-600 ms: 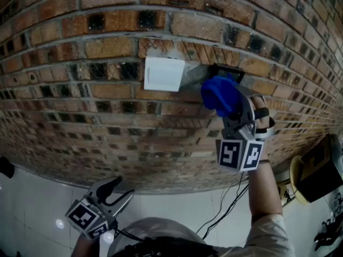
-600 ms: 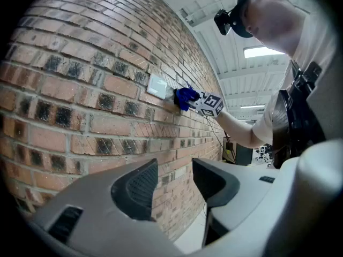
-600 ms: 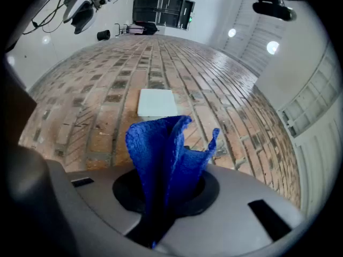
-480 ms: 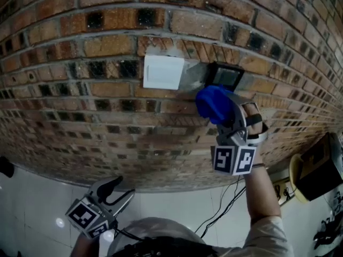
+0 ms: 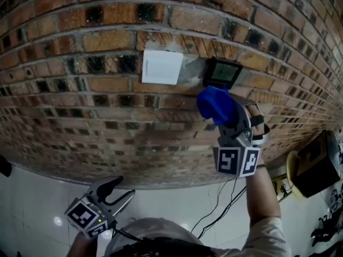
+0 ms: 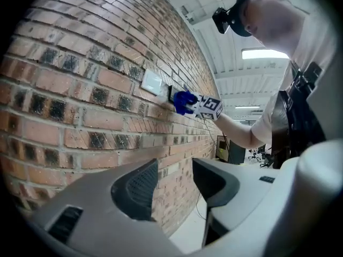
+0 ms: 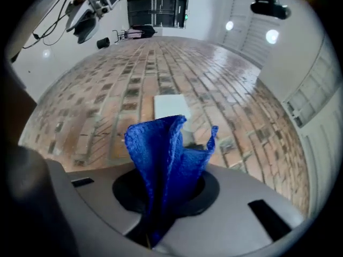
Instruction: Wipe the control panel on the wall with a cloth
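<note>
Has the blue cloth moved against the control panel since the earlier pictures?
Yes: the blue cloth slid downward off the control panel, which now shows fully.

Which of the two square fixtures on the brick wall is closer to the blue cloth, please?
The black-framed panel with the dark screen, just above the blue woven cloth; the plain white square plate sits further off to the left.

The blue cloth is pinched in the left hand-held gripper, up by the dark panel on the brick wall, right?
Not the left: the blue cloth is pinched in the right hand-held gripper, as the right gripper view shows. The rest holds: it is up by the dark panel on the brick wall.
</note>
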Tool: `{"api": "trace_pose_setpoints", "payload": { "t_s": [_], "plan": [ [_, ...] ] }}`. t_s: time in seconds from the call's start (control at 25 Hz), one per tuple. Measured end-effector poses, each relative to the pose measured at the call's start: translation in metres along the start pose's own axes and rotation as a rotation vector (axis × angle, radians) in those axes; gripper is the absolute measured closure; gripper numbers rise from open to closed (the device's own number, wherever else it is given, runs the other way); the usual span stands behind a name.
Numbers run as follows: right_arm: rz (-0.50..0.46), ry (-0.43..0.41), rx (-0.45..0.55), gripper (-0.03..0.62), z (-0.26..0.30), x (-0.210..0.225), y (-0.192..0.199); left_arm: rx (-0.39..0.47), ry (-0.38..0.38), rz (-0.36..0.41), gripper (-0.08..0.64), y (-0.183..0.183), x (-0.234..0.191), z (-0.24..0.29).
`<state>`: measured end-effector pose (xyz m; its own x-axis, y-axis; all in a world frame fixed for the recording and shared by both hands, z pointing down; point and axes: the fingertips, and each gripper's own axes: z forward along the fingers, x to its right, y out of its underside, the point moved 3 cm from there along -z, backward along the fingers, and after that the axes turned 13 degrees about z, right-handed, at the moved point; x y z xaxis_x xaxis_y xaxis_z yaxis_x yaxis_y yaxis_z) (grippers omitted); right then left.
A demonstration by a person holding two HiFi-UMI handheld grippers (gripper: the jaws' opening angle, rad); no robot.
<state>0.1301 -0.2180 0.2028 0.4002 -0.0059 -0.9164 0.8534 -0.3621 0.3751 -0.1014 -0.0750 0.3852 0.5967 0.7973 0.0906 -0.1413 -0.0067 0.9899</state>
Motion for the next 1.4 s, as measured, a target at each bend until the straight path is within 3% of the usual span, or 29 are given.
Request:
{"api": "trace_pose_setpoints", "payload": {
  "t_s": [0.12,0.24,0.56,0.92,1.16,1.28,1.4],
  "plan": [
    [0.003,0.095,0.033,0.503,-0.002,0.047,-0.017,0.008,0.003,0.009,0.354,0.000,0.001,-0.003],
    [-0.024,0.127,0.051,0.503,0.005,0.070,-0.023,0.018,0.004,0.015,0.354,-0.003,0.003,-0.008],
    [-0.074,0.135,0.028,0.503,0.025,0.055,-0.017,0.018,-0.035,0.007,0.354,0.002,-0.004,-0.024],
    [-0.088,0.033,-0.029,0.502,0.018,-0.013,0.006,0.009,-0.025,-0.001,0.354,0.003,-0.006,-0.021],
    [-0.096,-0.125,-0.077,0.502,0.023,-0.066,0.030,0.003,0.001,0.008,0.354,0.004,-0.001,-0.015],
    [-0.070,-0.152,-0.065,0.502,0.020,-0.061,0.027,-0.003,-0.001,0.009,0.354,0.004,0.000,-0.015],
    [-0.032,-0.091,-0.014,0.502,0.009,-0.028,0.008,-0.006,-0.006,0.010,0.354,0.005,-0.001,-0.015]
  ]
}}
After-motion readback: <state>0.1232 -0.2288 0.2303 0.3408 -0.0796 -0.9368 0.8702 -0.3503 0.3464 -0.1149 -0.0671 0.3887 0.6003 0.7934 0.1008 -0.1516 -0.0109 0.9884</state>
